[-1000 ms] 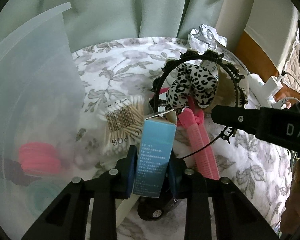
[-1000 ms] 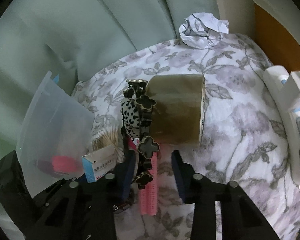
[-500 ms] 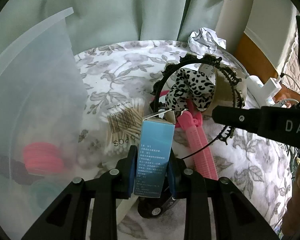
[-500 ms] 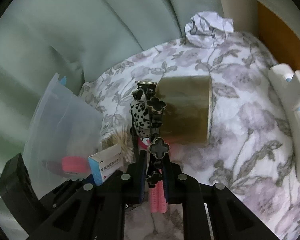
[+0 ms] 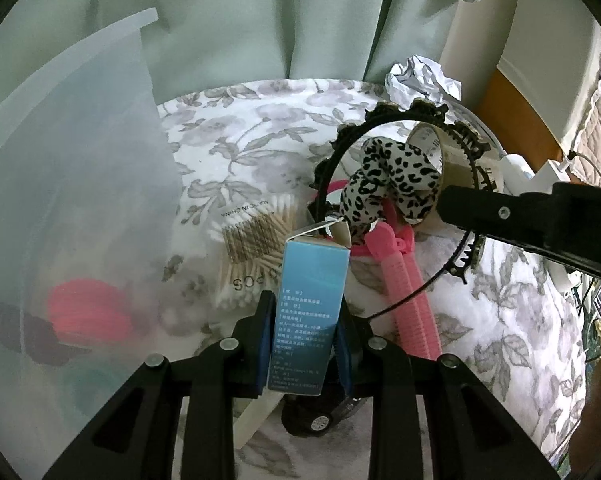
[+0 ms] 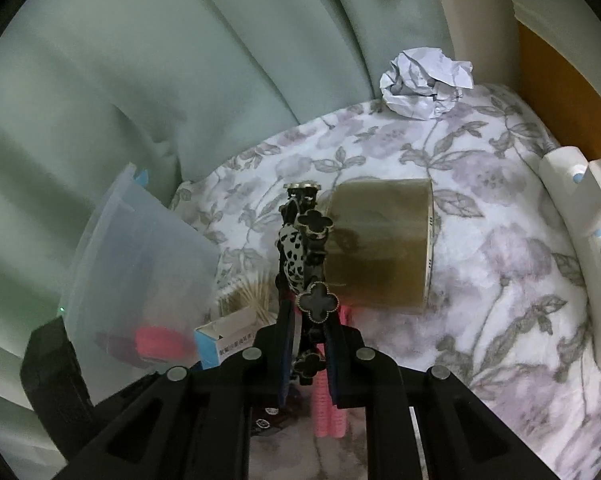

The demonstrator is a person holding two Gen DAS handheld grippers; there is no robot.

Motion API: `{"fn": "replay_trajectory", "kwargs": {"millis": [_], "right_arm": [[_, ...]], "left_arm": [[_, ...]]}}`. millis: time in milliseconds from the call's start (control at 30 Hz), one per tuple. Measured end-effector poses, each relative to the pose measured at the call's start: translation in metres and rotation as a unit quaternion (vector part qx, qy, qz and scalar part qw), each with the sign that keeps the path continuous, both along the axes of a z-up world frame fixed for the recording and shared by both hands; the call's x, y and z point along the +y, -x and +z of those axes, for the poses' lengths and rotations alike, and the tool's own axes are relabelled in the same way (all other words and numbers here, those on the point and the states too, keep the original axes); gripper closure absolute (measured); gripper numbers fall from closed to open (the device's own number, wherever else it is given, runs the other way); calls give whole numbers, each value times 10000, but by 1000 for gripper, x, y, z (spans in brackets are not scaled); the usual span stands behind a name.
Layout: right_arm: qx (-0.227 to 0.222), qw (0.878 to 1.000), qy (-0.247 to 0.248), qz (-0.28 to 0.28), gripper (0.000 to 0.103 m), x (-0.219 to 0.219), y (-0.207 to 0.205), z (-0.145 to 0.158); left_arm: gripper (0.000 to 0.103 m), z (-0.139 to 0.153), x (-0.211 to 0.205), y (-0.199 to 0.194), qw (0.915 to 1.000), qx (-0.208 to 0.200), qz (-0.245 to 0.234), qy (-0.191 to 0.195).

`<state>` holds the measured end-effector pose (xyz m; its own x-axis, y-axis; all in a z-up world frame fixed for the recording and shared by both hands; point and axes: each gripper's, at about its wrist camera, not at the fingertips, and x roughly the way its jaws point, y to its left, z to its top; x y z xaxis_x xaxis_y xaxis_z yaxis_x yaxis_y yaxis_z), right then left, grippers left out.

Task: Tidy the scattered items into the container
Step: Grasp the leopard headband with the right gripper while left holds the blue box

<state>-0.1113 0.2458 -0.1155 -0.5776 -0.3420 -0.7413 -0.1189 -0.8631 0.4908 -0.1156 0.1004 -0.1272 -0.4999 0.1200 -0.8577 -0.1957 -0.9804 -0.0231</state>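
Left gripper (image 5: 303,344) clamped tight on blue box (image 5: 310,300), held upright. Right gripper (image 6: 308,364) pinched nearly shut on black clover headband (image 6: 314,280), scrunchie (image 6: 294,256) looped on it.

Frosted plastic container (image 5: 72,184), glossy cardboard box (image 5: 306,312), crumpled paper ball (image 6: 424,80), matt floral cloth (image 6: 500,280).

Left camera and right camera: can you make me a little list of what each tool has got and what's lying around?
left tool: shut on the blue box, held upright
right tool: shut on the black headband with clover shapes
container: clear plastic tub, something pink inside
on the flowery cloth: tape roll, pink comb, cotton swabs, crumpled paper, leopard scrunchie
under the left tool: small black toy car
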Motion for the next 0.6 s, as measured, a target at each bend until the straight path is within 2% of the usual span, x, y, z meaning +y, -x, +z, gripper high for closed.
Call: {"fn": "replay_trajectory", "kwargs": {"millis": [233, 600], "right_arm": [[226, 9997, -12, 50, 92, -3, -4, 20], [720, 9971, -187, 178, 93, -11, -19, 66]], "left_arm": [[75, 14, -4, -3, 9998, 172, 41, -53], [75, 52, -6, -17, 9982, 566, 23, -193]]}}
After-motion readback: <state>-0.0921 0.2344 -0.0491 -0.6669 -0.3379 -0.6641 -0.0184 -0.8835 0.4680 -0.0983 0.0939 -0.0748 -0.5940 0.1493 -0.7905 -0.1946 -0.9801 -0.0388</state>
